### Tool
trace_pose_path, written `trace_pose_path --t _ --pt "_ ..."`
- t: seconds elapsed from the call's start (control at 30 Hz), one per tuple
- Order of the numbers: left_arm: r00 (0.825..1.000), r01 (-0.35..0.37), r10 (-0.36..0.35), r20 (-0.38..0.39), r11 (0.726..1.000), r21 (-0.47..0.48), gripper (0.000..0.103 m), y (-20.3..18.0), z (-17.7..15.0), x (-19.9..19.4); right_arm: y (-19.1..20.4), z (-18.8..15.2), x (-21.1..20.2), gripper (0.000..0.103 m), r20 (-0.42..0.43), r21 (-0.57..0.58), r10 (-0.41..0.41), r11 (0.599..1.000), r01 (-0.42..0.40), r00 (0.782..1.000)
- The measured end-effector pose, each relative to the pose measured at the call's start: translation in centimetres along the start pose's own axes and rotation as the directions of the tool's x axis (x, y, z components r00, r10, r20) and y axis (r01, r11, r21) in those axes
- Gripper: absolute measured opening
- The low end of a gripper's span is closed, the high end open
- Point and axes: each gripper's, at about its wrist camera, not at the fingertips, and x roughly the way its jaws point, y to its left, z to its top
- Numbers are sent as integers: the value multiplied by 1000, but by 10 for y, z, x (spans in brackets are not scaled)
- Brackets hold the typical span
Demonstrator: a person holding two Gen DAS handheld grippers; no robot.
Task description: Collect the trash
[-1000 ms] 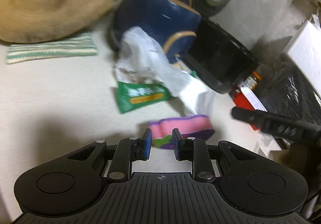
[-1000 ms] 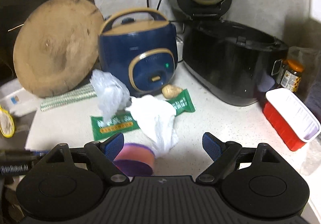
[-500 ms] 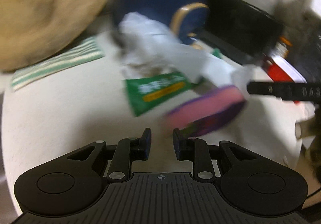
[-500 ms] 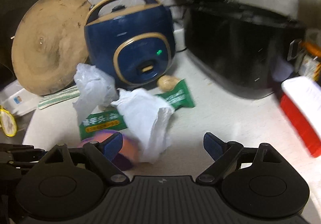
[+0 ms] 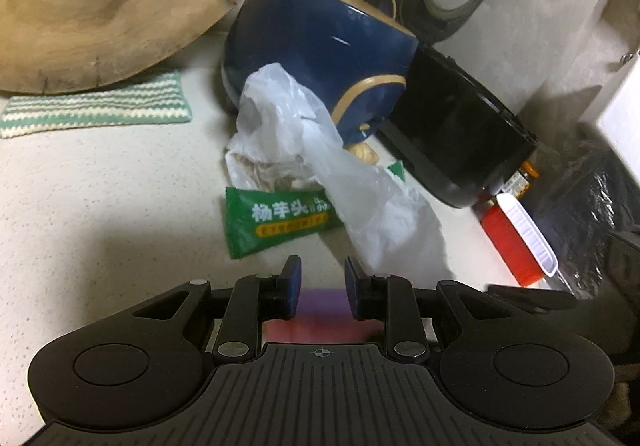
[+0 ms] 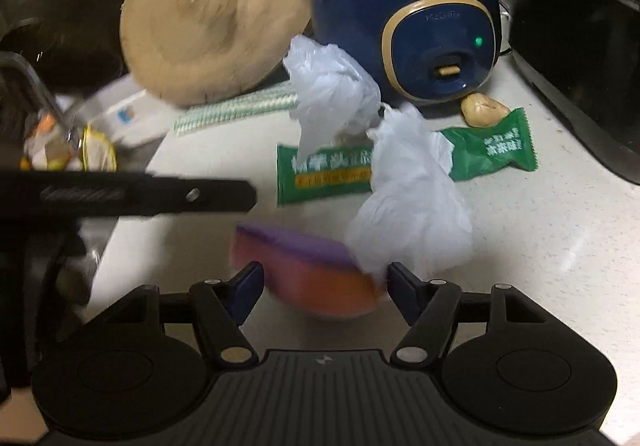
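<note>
- Two grippers work over the speckled counter (image 5: pixel 100 206).
- Right gripper (image 6: pixel 324 286): its jaws have just been closing around the purple-and-orange sponge (image 6: pixel 304 270), which sits between them; contact is blurred, so I cannot tell whether they grip it.
- Left gripper (image 5: pixel 320 288): jaws narrowly apart, holding nothing, the sponge beneath them.
- Crumpled white plastic (image 6: pixel 412 206) lies across the green wrapper (image 6: pixel 492 150), just beyond the sponge.

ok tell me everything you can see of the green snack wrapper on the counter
The green snack wrapper is a long, flat, glossy plastic packet with crimped zigzag ends, white printed characters and a yellow-orange band. It lies flat on the pale speckled counter, in front of the blue rice cooker. Crumpled white plastic bags lie across its middle and hide it. A beige lump sits just behind its right end. Neither gripper touches it.
</note>
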Motion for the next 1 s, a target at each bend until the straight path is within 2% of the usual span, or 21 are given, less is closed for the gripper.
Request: trace_pose_path --t 0.07,0.1,0.17,0.27,0.37,0.4,0.43,0.5,0.53,0.63,0.73,0.8,0.9,0.97,1.0 --pt "998 3 -2 57 1000 -18 27 0 9 -6 -7 0 -15 73 22 -8 0 1000 0 1000" --pt "996 1 2 86 1000 -31 27 0 17 -8 -11 2 -22 78 44 -7 -11 1000 12 999" --pt "990 -5 15 139 997 -76 27 2 34 -11 -18 6 -36 82 92 3 -63 998 63 994" --pt "982 15 8 188 992 -122 27 4 58 -3 -28 13 -45 82 137 36 -132 991 129 982" --pt "975 31 4 223 988 -154 27 1 80 17 -34 14 -44 82 141 84 -150 987 140 979" --pt "976 10 23 216 988 -152 27 -1 87 27 -35 13 -42 82 134 93 -151 986 139 979" --pt "979 -56 80 189 990 -129 27 -4 94 41 -35 12 -40 82 126 97 -156 985 144 980" --pt "973 -179 186 140 982 -64 27 -6 99 67 -33 8 -39 82 117 89 -174 982 164 978" --pt "972 -210 213 100 977 -42 27 -4 98 81 -32 6 -40 82 116 83 -186 981 177 976" --pt "974 -224 226 26 973 -45 29 8 88 108 -37 -3 -44 82 110 81 -221 974 213 969" --pt "977 -204 205 55 978 -33 30 13 78 120 -49 -8 -47 82 91 110 -247 965 237 965" --pt "983 -178 179 41 984 -27 29 13 78 123 -56 -10 -47 82 80 131 -259 960 248 962" --pt "997 -65 64 -49 998 -14 28 13 76 128 -60 -10 -45 82 78 144 -255 959 243 964" --pt "997 15 -19 -77 999 -45 24 19 69 124 -58 -7 -41 82 82 142 -245 962 232 966" --pt "996 40 -46 -81 996 -76 17 24 63 121 -56 -4 -37 82 85 137 -239 965 226 967"
